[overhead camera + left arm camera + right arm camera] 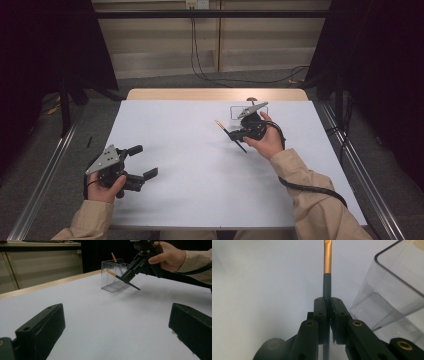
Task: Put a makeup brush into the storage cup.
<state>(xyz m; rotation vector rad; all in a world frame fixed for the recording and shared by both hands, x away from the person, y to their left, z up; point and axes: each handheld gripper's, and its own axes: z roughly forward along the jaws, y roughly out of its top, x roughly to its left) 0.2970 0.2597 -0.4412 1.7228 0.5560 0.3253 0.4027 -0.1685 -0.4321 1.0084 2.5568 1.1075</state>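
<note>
A slim dark pencil (pixel 222 128) with a gold-orange band near its end is clamped in my right gripper (pixel 235 135), which is shut on its shaft. In the right gripper view the pencil (pixel 327 265) points straight up from between the jaws of that gripper (pixel 327 302), beside a clear plastic box (pixel 392 290). The box (pixel 240 111) stands on the table's far right part, just behind the gripper. In the left gripper view a second orange-tipped pencil (pixel 114 257) leans inside the box (pixel 110 280). My left gripper (pixel 145 161) rests open near the front left with nothing between its jaws.
A white sheet (pixel 200 165) covers the table, with a wooden strip (pixel 215 94) along the far edge. Metal rails (pixel 45 170) run along both sides on the floor. Cables (pixel 200 70) lie on the floor beyond the table.
</note>
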